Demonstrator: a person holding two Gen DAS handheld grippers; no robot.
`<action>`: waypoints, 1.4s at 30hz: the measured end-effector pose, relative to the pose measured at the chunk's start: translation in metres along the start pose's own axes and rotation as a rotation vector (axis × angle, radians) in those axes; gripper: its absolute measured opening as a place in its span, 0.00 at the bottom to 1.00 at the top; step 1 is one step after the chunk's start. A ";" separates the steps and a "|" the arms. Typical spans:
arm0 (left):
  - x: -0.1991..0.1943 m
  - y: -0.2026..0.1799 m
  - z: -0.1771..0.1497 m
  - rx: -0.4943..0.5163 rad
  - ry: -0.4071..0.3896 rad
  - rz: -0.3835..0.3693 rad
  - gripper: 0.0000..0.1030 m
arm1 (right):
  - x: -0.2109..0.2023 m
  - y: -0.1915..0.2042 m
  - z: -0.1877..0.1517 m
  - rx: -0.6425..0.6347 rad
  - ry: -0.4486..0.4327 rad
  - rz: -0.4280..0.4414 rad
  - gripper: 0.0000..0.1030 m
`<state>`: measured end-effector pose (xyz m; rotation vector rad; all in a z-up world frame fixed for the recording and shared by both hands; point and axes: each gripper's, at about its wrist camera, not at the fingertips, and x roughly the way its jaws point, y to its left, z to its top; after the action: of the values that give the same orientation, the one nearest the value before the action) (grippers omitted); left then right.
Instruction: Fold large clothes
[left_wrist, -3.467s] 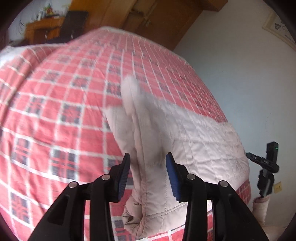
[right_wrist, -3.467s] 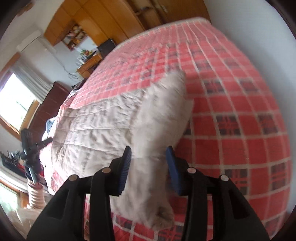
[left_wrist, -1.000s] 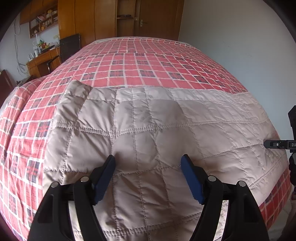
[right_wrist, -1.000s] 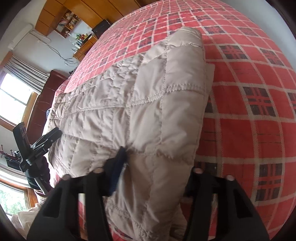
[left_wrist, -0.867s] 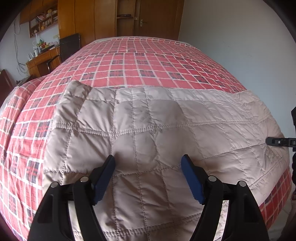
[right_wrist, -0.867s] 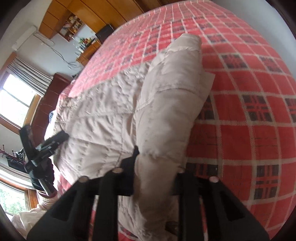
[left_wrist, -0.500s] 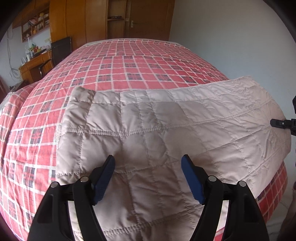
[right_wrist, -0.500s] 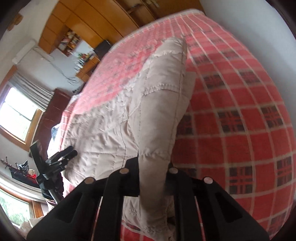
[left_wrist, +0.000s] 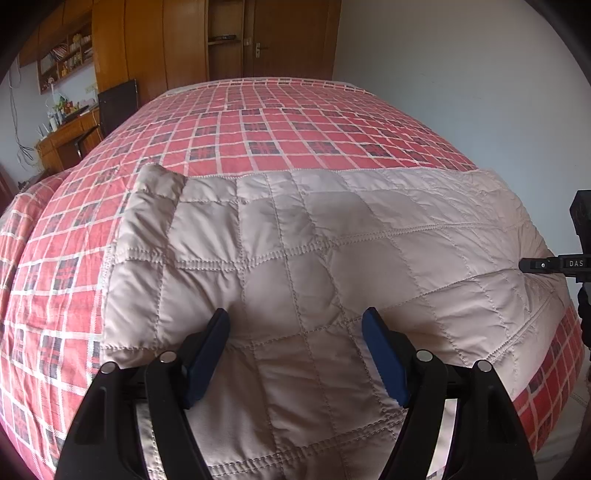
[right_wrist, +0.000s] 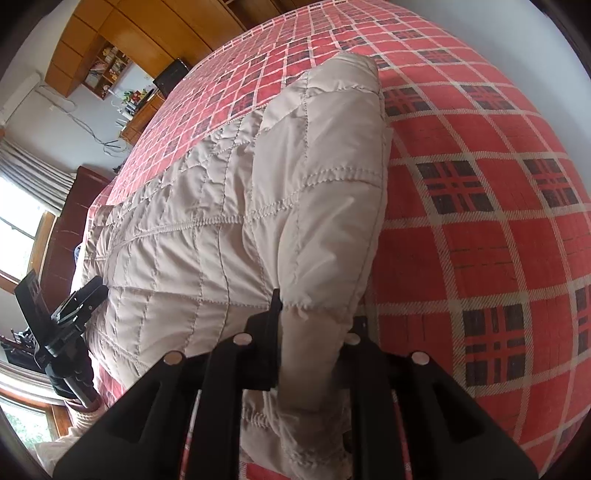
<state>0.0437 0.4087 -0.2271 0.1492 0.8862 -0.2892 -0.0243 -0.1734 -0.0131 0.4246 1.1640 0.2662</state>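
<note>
Quilted beige coat (left_wrist: 314, 266) now spread flat across the red plaid bedspread (left_wrist: 258, 125), not bunched up in a hump like a few seconds back. Left gripper (left_wrist: 295, 350) jaws wide apart over the near edge, no longer close around a fold. Right gripper (right_wrist: 314, 325) clamped on the coat's puffy side fold, pinched tighter than before.

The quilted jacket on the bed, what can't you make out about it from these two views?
- Left wrist view: the quilted jacket's near hem is cut off by the bottom edge and covered by the open left tool.
- Right wrist view: the right tool's pads are buried in the fold they clamp.
- Both views: the jacket's underside against the plaid bedspread, and any zip or collar, is hidden.
</note>
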 end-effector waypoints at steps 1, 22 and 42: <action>0.000 0.000 0.000 0.001 -0.001 -0.001 0.72 | -0.001 -0.001 0.001 0.007 0.002 0.003 0.13; 0.000 0.007 0.001 -0.001 0.006 -0.024 0.73 | -0.057 0.106 0.026 -0.244 -0.057 -0.131 0.11; -0.010 0.021 0.008 -0.070 0.027 -0.159 0.73 | 0.002 0.216 0.019 -0.503 0.036 -0.019 0.12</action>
<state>0.0503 0.4290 -0.2137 0.0178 0.9351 -0.4044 -0.0026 0.0165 0.0898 -0.0339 1.0897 0.5361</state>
